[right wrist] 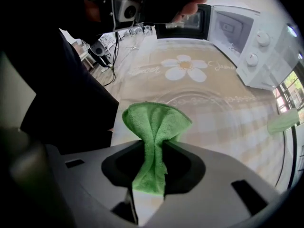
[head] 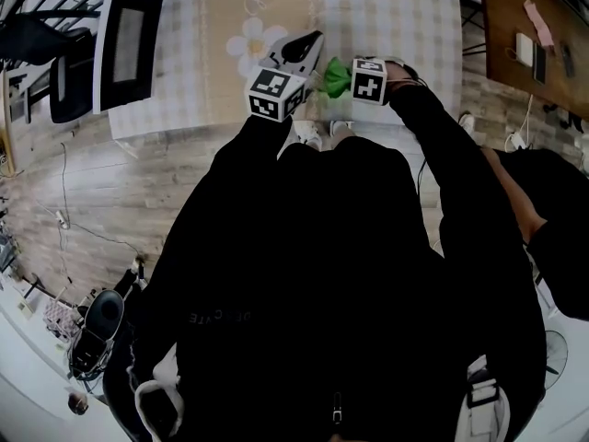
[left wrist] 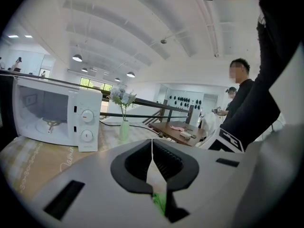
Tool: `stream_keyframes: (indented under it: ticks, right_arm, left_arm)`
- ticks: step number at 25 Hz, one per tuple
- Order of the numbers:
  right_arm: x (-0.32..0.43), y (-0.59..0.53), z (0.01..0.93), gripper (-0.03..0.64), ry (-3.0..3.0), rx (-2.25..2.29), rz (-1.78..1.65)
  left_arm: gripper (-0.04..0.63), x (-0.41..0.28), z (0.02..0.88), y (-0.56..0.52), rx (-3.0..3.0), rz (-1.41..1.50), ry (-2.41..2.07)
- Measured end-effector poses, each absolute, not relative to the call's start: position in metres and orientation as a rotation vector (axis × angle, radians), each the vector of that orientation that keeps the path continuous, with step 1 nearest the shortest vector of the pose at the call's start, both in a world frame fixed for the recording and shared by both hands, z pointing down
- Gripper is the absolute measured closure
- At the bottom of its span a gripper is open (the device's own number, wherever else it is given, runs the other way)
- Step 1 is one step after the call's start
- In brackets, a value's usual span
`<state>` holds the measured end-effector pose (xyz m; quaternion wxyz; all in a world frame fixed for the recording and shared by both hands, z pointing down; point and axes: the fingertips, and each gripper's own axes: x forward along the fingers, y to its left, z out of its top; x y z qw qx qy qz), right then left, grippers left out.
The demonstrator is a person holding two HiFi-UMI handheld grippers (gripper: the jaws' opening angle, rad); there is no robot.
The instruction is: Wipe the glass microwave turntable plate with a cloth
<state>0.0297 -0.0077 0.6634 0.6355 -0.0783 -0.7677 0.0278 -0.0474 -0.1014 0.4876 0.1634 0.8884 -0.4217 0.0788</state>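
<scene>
Cloth (right wrist: 156, 127), green and soft, is pinched in the middle by the right gripper (right wrist: 154, 148). Its 2 jaws are squeezed onto the cloth, and a bunch is puffed out past the tips. The glass plate (right wrist: 223, 109) is seen lying flat on the table (right wrist: 228, 56) at 12 o'clock from the cloth, close to it, but whether they touch cannot be told. A daisy picture (right wrist: 183, 68) is printed on the table cover past the plate. The left gripper (left wrist: 152, 148) is held with its 2 jaws pressed together, and nothing is seen gripped between them. In the head view the 2 grippers are held side by side, with the cloth at 3 o'clock from the left one. The white microwave (left wrist: 85, 120) is seen at 10 o'clock from the left jaws, with its door swung open. A vase of flowers (left wrist: 123, 122) is set just beside it, at its 3 o'clock.
</scene>
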Motion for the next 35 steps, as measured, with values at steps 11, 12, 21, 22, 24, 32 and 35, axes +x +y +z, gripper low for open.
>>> stream_keyframes:
  ticks: [11, 12, 21, 22, 24, 32, 35]
  right_arm:
    - [0.049, -0.112, 0.64, 0.483, -1.781, -0.001, -0.037]
    - [0.051, -0.12, 0.64, 0.483, -1.779, 0.006, -0.05]
    - [0.054, -0.174, 0.65, 0.482, -1.777, 0.032, -0.13]
    - [0.054, -0.18, 0.652, 0.483, -1.777, 0.035, -0.136]
    - [0.052, -0.19, 0.655, 0.483, -1.779, 0.043, -0.151]
    - [0.046, -0.212, 0.675, 0.483, -1.763, 0.05, -0.169]
    - [0.046, -0.212, 0.683, 0.483, -1.751, 0.045, -0.179]
  left_arm:
    - [0.574, -0.029, 0.482, -0.131, 2.57, 0.229, -1.196]
    - [0.574, -0.028, 0.482, -0.134, 2.569, 0.231, -1.197]
    - [0.574, -0.023, 0.488, -0.159, 2.546, 0.244, -1.213]
    - [0.574, -0.022, 0.489, -0.161, 2.544, 0.245, -1.214]
    - [0.574, -0.022, 0.49, -0.166, 2.542, 0.25, -1.214]
    - [0.574, -0.023, 0.502, -0.175, 2.51, 0.271, -1.223]
    - [0.574, -0.022, 0.506, -0.176, 2.503, 0.274, -1.22]
